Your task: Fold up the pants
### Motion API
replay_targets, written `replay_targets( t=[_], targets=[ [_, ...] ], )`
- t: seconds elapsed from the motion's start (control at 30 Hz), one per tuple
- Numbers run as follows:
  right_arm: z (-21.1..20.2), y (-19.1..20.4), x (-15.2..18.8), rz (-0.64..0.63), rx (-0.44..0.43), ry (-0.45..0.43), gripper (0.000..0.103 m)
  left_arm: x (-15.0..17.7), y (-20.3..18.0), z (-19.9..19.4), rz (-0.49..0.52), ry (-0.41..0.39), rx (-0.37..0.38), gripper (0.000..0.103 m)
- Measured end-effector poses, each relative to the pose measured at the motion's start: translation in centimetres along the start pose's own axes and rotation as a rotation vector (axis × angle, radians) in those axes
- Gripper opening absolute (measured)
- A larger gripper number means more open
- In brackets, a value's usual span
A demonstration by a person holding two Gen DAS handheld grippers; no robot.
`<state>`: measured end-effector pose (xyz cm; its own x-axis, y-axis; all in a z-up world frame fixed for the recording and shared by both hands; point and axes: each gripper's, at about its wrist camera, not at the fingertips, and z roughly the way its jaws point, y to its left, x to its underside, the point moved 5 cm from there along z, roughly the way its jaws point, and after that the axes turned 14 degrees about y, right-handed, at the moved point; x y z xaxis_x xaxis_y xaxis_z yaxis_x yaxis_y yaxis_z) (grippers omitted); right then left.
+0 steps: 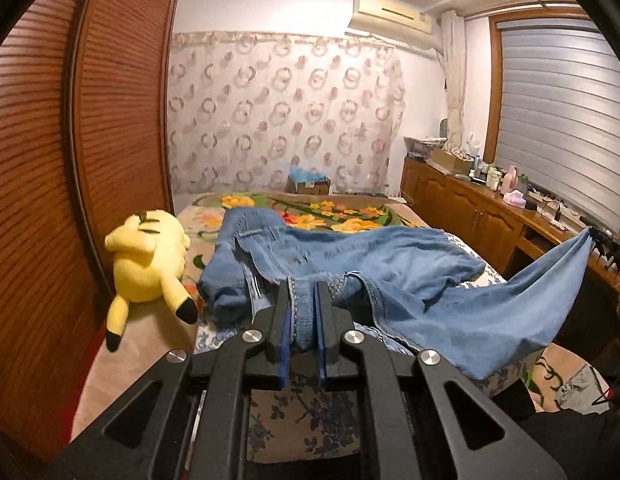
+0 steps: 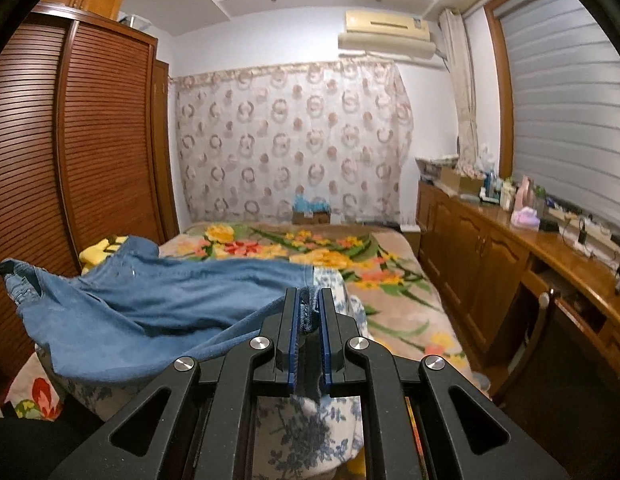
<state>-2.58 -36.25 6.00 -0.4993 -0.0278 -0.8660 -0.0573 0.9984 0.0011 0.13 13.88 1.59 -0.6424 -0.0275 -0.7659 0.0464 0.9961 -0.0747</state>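
A yellow plush toy lies ahead to the left on the floral bedspread, beside the slatted wooden wardrobe. Far ahead hangs a patterned curtain (an air conditioner above it). A cluttered wooden sideboard runs along the right.

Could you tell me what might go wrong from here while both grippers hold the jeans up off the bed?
1. The left gripper pinches only a thick hem of the jeans; it could slip out.
2. The right gripper holds a thin edge, and the sagging denim may pull free.
3. The yellow plush toy lies against the jeans; dragged cloth might snag it.
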Motion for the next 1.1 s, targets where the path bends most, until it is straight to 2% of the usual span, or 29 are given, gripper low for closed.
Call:
replay_targets(
  t=[0.13, 0.23, 0.53, 0.7, 0.93, 1.1],
  targets=[
    [0.9, -0.3, 0.4, -0.007, 0.003, -0.015, 0.009, 0.1, 0.3, 1.1, -0.006, 0.01, -0.008, 0.011],
    [2.4, -0.3, 0.6, -0.007, 0.004, -0.008, 0.009, 0.6, 0.7, 3.1, -0.016, 0.047, -0.008, 0.011],
    [11.0, 0.4, 0.1, -0.028, 0.024, 0.077, 0.009, 1.5, 1.3, 7.8, -0.028, 0.131, -0.023, 0.011],
    [14.6, 0.6, -2.1, -0.03, 0.032, 0.105, 0.009, 0.0, 1.7, 9.5, -0.03, 0.141, -0.028, 0.011],
    [17.3, 0.0, -6.7, -0.031, 0.04, 0.087, 0.009, -3.6, 2.0, 11.8, -0.016, 0.129, -0.036, 0.011],
    [20.3, -0.5, -7.6, -0.013, 0.03, 0.086, 0.009, -6.7, 2.5, 14.2, -0.024, 0.123, -0.04, 0.011]
  ],
)
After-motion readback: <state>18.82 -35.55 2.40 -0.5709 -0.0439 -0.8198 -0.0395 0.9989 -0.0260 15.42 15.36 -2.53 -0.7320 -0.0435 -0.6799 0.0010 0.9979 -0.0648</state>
